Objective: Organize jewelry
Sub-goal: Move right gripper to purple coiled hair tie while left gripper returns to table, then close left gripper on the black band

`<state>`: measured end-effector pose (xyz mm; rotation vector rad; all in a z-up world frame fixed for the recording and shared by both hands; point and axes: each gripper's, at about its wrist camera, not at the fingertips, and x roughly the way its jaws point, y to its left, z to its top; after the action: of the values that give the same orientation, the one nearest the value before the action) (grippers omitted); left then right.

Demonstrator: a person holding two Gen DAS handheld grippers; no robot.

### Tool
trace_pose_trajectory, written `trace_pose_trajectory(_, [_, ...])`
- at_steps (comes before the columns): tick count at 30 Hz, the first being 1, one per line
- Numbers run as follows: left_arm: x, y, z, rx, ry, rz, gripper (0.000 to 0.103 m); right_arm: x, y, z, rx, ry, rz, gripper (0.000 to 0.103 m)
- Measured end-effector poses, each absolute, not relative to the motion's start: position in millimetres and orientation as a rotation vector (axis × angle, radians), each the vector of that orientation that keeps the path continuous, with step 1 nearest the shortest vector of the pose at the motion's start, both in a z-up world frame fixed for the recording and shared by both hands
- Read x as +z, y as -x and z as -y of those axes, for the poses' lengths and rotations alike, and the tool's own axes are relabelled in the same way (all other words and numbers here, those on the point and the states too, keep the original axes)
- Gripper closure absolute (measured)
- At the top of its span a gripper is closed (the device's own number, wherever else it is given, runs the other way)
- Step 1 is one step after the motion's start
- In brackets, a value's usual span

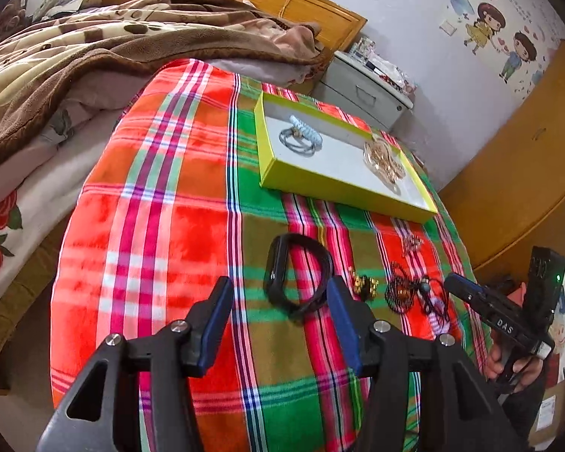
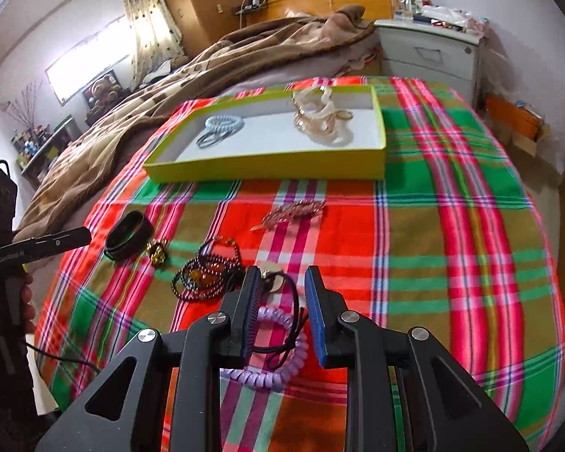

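A yellow-green tray lies on the plaid cloth and holds a pale blue coil band and a gold chain pile. My left gripper is open, straddling a black wristband. My right gripper is open over a purple coil hair tie with a black cord. Between them lie a gold ornament, a dark bead necklace and a pink hair clip.
The plaid cloth covers a rounded surface beside a bed with a brown blanket. A white nightstand stands behind. The right gripper's body shows in the left view.
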<state>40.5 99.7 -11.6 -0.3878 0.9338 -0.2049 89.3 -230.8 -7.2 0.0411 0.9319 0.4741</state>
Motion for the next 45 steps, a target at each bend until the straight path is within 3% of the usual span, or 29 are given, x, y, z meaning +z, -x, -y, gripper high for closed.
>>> trace_pose_trajectory(14, [-27,-38,-93,-0.250,0.424,-1.009,0.049,-23,-94,233,0.465,-0.042,-0.979,0.078])
trace_pose_trajectory(21, [-26,-47,-91,-0.232,0.409,-1.021,0.049,-22,-93,235,0.468,-0.049,-0.966,0.099])
trace_pose_trajectory(24, [-26,-52,-90,-0.226,0.403,-1.024,0.049,-19,-93,239,0.469,-0.067,-0.952,0.101])
trace_pose_trajectory(45, [-25,-75,-69,-0.139,0.220,-1.019,0.050,10,-83,256,0.461,-0.153,-0.846,0.101])
